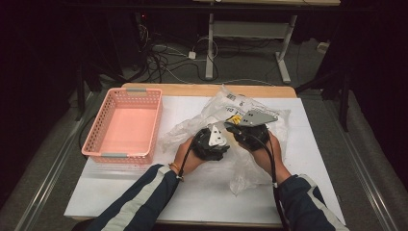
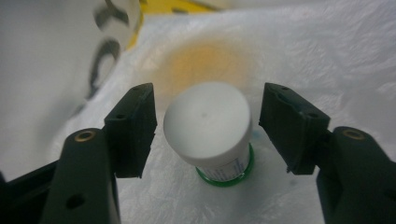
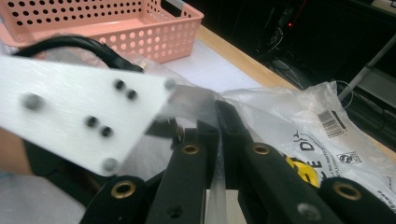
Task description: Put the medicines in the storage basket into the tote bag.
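I see a white-capped, green-based small jar [image 2: 208, 128], a clear printed plastic bag [image 1: 250, 108], and a perforated pink plastic basket [image 1: 96, 130].

A pink basket [image 1: 126, 124] sits at the tabletop's [image 1: 202, 192] left side; cables [image 1: 163, 60] lie on the floor beyond the tabletop.

A wooden table [image 1: 269, 90] bears a white sheet [image 1: 202, 192], a pink basket [image 1: 124, 122] and a crumpled plastic bag [image 1: 250, 168].

Dark room, grey floor [image 1: 332, 120]. Wooden desk [image 1: 202, 89] under white sheet [image 1: 202, 192]. Far back, cables [image 1: 163, 60] and a white-legged table frame [image 1: 248, 36].
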A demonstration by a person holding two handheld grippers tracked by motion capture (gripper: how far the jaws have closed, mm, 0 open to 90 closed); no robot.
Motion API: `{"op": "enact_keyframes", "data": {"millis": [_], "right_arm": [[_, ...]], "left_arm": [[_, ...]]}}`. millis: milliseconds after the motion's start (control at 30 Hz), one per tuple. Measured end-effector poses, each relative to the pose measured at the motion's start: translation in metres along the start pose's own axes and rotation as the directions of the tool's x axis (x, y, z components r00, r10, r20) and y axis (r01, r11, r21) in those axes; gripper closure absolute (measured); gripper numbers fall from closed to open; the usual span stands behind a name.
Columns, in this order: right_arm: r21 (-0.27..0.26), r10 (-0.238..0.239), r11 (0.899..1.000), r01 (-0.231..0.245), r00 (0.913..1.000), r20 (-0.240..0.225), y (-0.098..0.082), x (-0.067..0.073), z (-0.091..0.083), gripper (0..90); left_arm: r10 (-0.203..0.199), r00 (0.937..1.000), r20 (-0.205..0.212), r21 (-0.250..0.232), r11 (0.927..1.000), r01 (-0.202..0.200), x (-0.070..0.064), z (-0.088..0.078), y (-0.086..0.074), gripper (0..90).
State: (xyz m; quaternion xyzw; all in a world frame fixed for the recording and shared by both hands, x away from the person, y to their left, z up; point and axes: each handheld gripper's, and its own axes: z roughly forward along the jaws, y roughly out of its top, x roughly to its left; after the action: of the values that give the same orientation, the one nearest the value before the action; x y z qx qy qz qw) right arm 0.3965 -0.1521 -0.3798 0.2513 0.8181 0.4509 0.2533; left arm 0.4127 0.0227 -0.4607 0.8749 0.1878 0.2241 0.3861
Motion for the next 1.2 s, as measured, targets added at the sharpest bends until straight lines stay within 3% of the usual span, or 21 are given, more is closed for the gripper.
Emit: {"op": "enact_keyframes", "data": {"millis": [33,67,133,233,333,433,600,700,767,933,1000,1100,1200], "right_arm": [[0.000,0.000,1.000,0.000,1.0000,0.000,0.000,0.000,0.000,90.0],[0.003,-0.002,1.000,0.002,1.0000,-0.002,0.000,0.000,0.000,90.0],[0.004,-0.002,1.000,0.002,1.0000,-0.003,0.000,0.000,0.000,90.0],[0.003,-0.008,1.000,0.008,1.0000,-0.002,0.000,0.001,-0.002,90.0],[0.008,-0.014,1.000,0.014,0.9999,-0.003,-0.003,0.001,-0.005,90.0],[0.012,-0.014,1.000,0.014,0.9999,-0.007,-0.005,0.001,-0.006,90.0],[0.023,-0.019,1.000,0.020,0.9997,-0.014,-0.008,0.001,-0.009,90.0],[0.032,-0.029,0.999,0.030,0.9993,-0.024,-0.010,0.000,-0.014,89.8],[0.022,-0.008,1.000,0.009,0.9993,-0.036,-0.011,-0.003,-0.019,89.8],[0.051,-0.021,0.998,0.023,0.9992,-0.032,-0.020,-0.005,-0.025,89.8],[0.044,-0.007,0.999,0.009,0.9995,-0.032,-0.021,-0.009,-0.029,89.8],[0.057,-0.026,0.998,0.026,0.9996,-0.014,-0.023,-0.010,-0.035,89.8],[0.058,-0.017,0.998,0.017,0.9998,-0.004,-0.027,-0.015,-0.040,89.8]], "left_arm": [[0.005,0.9999,-0.015,-0.010,0.9999,-0.005,-0.002,-0.004,0.001,34.4],[0.004,0.9997,-0.024,-0.013,0.9999,-0.005,-0.004,-0.007,0.003,28.7],[0.008,0.9993,-0.037,-0.031,0.9995,-0.009,-0.008,-0.015,0.004,28.6],[0.045,0.9979,-0.047,-0.040,0.9981,-0.047,-0.015,-0.031,0.004,27.8],[0.088,0.9949,-0.050,-0.058,0.9942,-0.091,-0.022,-0.053,0.003,25.9],[0.105,0.9924,-0.065,-0.094,0.9894,-0.110,-0.026,-0.080,0.000,25.9],[0.087,0.9860,-0.142,-0.146,0.9834,-0.108,-0.018,-0.122,-0.009,20.1],[0.071,0.9778,-0.197,-0.143,0.9847,-0.101,-0.007,-0.138,-0.015,20.0],[0.056,0.9757,-0.212,-0.124,0.9887,-0.084,0.000,-0.142,-0.021,20.0],[0.005,0.9817,-0.190,-0.038,0.9992,-0.012,0.015,-0.132,-0.035,19.9],[0.005,0.9820,-0.189,-0.001,1.0000,-0.005,0.017,-0.126,-0.036,19.9],[-0.015,0.9816,-0.191,0.046,0.9986,0.025,0.021,-0.118,-0.037,20.7],[-0.014,0.9877,-0.155,0.080,0.9964,0.027,0.023,-0.113,-0.040,36.0]]}}
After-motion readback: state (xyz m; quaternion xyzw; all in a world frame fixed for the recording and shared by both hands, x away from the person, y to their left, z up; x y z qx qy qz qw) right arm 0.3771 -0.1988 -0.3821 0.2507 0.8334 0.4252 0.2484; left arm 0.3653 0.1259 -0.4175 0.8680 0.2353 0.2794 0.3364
